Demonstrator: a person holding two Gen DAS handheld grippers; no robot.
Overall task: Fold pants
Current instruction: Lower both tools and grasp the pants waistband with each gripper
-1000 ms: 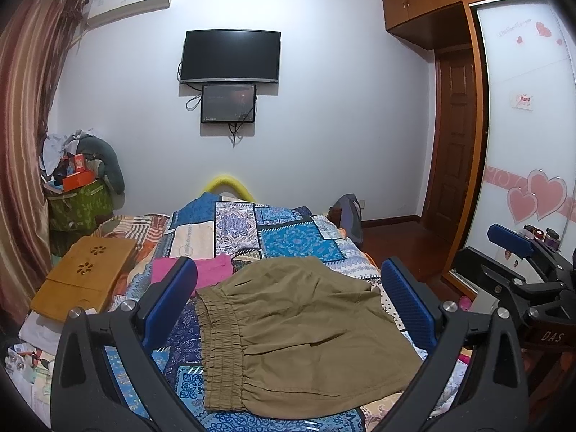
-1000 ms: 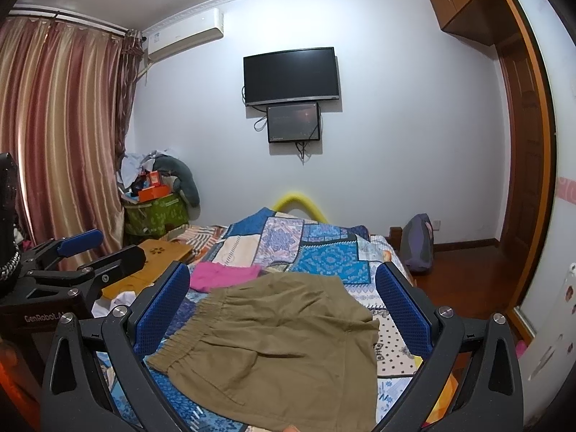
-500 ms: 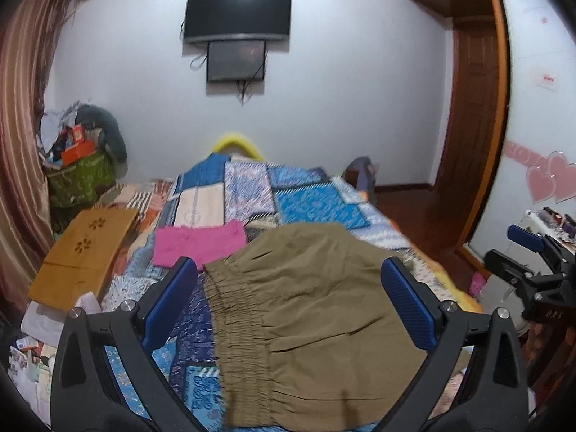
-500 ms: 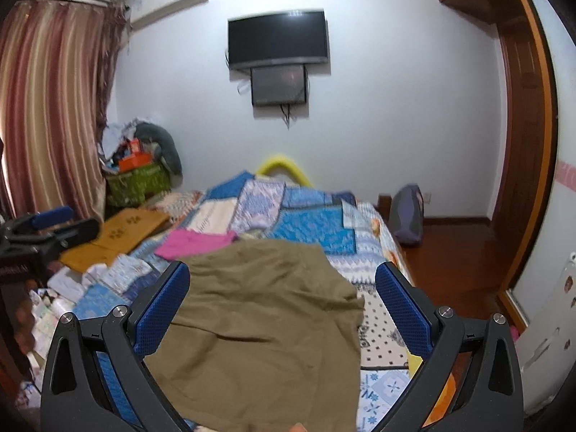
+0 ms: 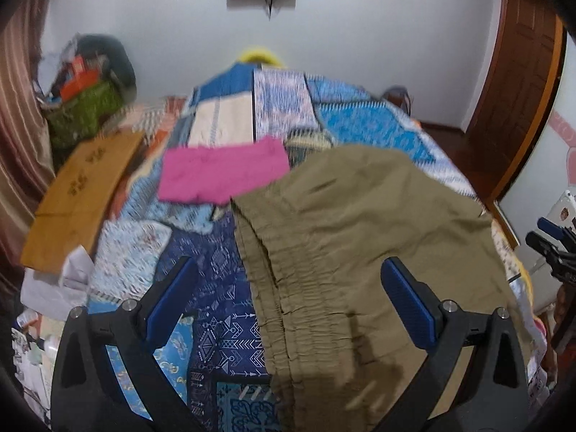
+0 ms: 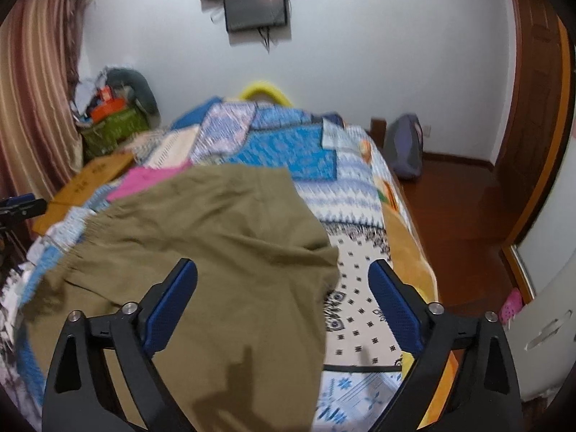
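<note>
Olive-green pants (image 5: 360, 237) lie spread flat on the patchwork bedspread (image 5: 280, 115), elastic waistband to the left. My left gripper (image 5: 288, 288) is open and empty, hovering above the waistband (image 5: 288, 288). In the right wrist view the pants (image 6: 216, 237) fill the lower left, and my right gripper (image 6: 282, 288) is open and empty above their right edge. The right gripper also shows at the far right of the left wrist view (image 5: 550, 244).
A folded pink cloth (image 5: 223, 169) lies beyond the pants. An orange wooden board (image 5: 79, 194) and cluttered papers sit at the bed's left. A green basket (image 5: 82, 111) stands by the curtain. A grey bag (image 6: 405, 151) rests on the wooden floor right of the bed.
Both grippers have tilted down and moved forward toward the pants. The pants now fill more of both views. Both grippers stay open.
</note>
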